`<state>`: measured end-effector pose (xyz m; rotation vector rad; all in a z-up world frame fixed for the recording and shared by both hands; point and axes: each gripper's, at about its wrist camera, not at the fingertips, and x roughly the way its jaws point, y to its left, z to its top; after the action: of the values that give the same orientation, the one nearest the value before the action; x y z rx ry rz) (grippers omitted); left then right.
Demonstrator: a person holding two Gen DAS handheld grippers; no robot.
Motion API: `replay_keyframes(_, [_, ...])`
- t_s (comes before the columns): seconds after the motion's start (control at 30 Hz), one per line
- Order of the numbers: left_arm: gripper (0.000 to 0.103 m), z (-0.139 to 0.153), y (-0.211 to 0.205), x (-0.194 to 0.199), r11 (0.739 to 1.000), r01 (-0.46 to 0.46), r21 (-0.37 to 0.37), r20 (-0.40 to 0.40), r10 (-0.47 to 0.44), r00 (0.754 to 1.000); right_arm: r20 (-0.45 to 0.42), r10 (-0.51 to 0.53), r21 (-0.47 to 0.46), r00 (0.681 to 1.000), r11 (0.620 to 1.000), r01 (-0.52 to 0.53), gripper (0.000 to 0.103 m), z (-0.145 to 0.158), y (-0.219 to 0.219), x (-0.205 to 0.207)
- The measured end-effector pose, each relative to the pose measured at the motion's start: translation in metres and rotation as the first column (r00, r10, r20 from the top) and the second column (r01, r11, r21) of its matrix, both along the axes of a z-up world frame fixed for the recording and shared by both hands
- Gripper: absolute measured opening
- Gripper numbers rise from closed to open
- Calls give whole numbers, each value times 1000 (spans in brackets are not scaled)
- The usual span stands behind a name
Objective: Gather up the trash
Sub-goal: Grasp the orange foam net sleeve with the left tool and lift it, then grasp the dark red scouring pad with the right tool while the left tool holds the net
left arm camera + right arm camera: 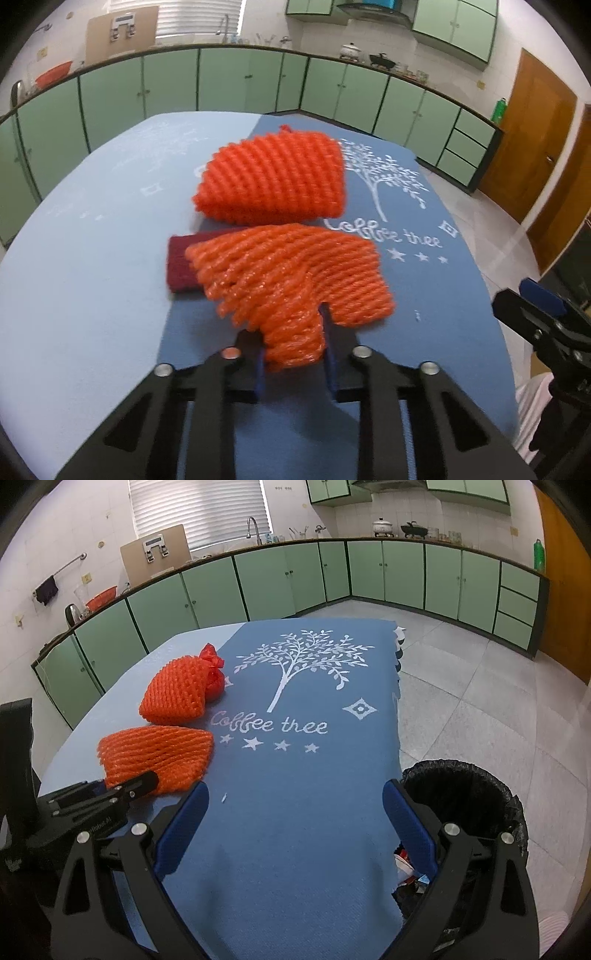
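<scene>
Writing on the blue tablecloth (295,812) reads "Coffee tree" (269,723) in white script beneath a white tree motif (299,661), with a row of stars below. A partial marking on the left gripper body seen from the right wrist is too small to read. The left gripper (295,350) has its jaws clamped on the near corner of an orange foam fruit net (291,273), which lies partly over a dark red knitted piece (181,266). A second orange foam net (273,177) sits just beyond, and a tied red mesh bag (214,672) touches its far side. The right gripper (295,834) hangs over bare cloth with jaws wide apart, nothing between them. A black-lined trash bin (469,797) stands on the floor just beside the table's right edge, partly filled. The cloth's right half lies open.
</scene>
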<state>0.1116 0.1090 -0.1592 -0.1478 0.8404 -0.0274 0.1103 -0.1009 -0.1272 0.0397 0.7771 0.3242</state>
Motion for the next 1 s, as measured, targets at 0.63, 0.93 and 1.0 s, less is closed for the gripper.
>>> replay_keyframes(0.63, [17,38,67,-25,987,-161,-5,112,160,981,33,123,46,992,991,-124,93,12,73,17])
replay_keyframes(0.93, [17,32,121,-37,957,-289,4,116,287,951,11,210,22,978,977,-210,92,2,143,24])
replay_keyframes(1.0, [17,32,132,-38,952,-305,-7,113,304,946,2,220,13,975,975,-220,92,-1,157,25])
